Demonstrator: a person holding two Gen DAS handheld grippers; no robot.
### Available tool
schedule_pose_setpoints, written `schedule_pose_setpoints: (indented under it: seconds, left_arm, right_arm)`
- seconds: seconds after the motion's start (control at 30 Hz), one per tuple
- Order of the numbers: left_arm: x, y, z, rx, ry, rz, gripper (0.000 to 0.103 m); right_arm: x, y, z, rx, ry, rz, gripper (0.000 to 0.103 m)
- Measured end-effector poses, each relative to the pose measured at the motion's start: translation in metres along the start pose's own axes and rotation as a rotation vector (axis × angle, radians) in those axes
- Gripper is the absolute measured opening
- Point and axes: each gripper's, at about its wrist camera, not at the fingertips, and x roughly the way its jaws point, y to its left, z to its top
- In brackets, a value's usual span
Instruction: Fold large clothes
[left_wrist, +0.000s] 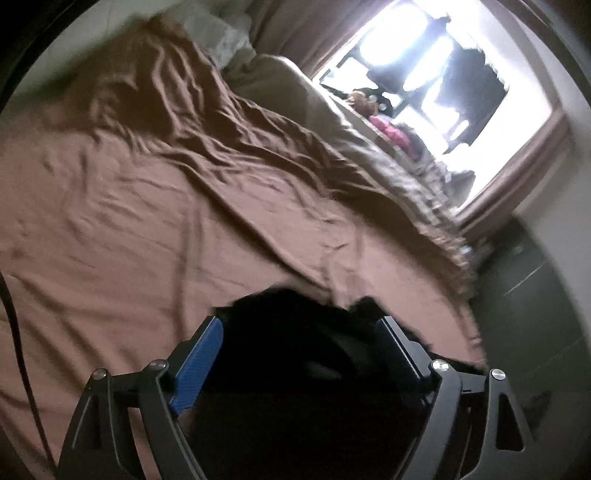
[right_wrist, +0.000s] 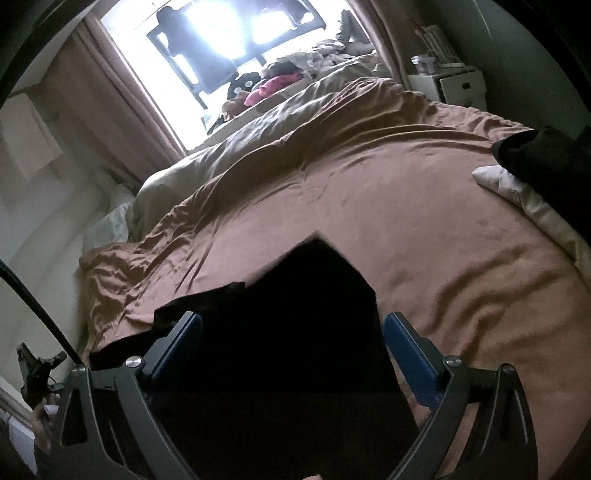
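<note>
A black garment (left_wrist: 295, 354) lies on the brown bedsheet (left_wrist: 147, 229) near the bed's front edge. In the left wrist view, my left gripper (left_wrist: 300, 325) stands open above it, and the dark cloth shows between the blue pads (left_wrist: 199, 362) without being pinched. In the right wrist view the same garment (right_wrist: 314, 288) lies flat with a pointed corner toward the window. My right gripper (right_wrist: 292, 317) is open wide over it, its fingers (right_wrist: 406, 343) on either side of the cloth. The garment's near part is hidden under both grippers.
A rumpled beige duvet (right_wrist: 258, 122) lies along the bed's window side. Clothes and soft toys (right_wrist: 273, 81) are piled by the bright window (right_wrist: 221, 33). A white drawer unit (right_wrist: 454, 85) stands beyond the bed. Black and cream clothing (right_wrist: 532, 177) sits at the right edge.
</note>
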Motion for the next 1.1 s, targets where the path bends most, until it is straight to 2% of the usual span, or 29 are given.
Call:
schedule_pose_setpoints:
  seconds: [0.23, 0.4, 0.43, 0.47, 0.53, 0.6, 0.63, 0.67, 0.73, 0.9, 1.1]
  left_arm:
    - [0.006, 0.021, -0.022, 0.065, 0.129, 0.109, 0.084]
    - [0.018, 0.034, -0.053, 0.124, 0.23, 0.16, 0.071]
    - [0.022, 0.038, -0.06, 0.131, 0.253, 0.17, 0.068]
    - [0.025, 0.042, -0.066, 0.129, 0.273, 0.177, 0.061]
    - [0.028, 0.047, -0.075, 0.12, 0.3, 0.177, 0.044]
    - [0.029, 0.047, -0.082, 0.123, 0.312, 0.159, 0.02]
    - [0.029, 0.046, -0.084, 0.135, 0.305, 0.163, 0.014]
    - [0.027, 0.041, -0.084, 0.161, 0.289, 0.178, 0.009]
    - [0.025, 0.034, -0.083, 0.202, 0.267, 0.207, 0.003]
    - [0.024, 0.017, -0.073, 0.245, 0.23, 0.228, 0.0]
    - [0.046, 0.02, -0.066, 0.211, 0.251, 0.228, 0.0]
  right_arm:
    - [-0.002, -0.012, -0.007, -0.01, 0.103, -0.075, 0.098]
    - [0.005, -0.016, -0.01, -0.041, 0.172, -0.12, 0.098]
    - [0.007, -0.018, -0.012, -0.045, 0.191, -0.129, 0.094]
    - [0.011, -0.018, -0.012, -0.045, 0.209, -0.128, 0.089]
    - [0.018, -0.02, -0.015, -0.033, 0.246, -0.108, 0.055]
    - [0.02, -0.019, -0.016, -0.039, 0.256, -0.09, 0.038]
    - [0.02, -0.019, -0.016, -0.048, 0.252, -0.085, 0.027]
    - [0.019, -0.018, -0.016, -0.059, 0.244, -0.083, 0.021]
    - [0.012, -0.014, -0.011, -0.07, 0.204, -0.085, 0.003]
    - [0.001, -0.02, -0.004, -0.041, 0.137, -0.1, 0.001]
    - [0.001, -0.023, -0.009, 0.011, 0.146, -0.119, 0.001]
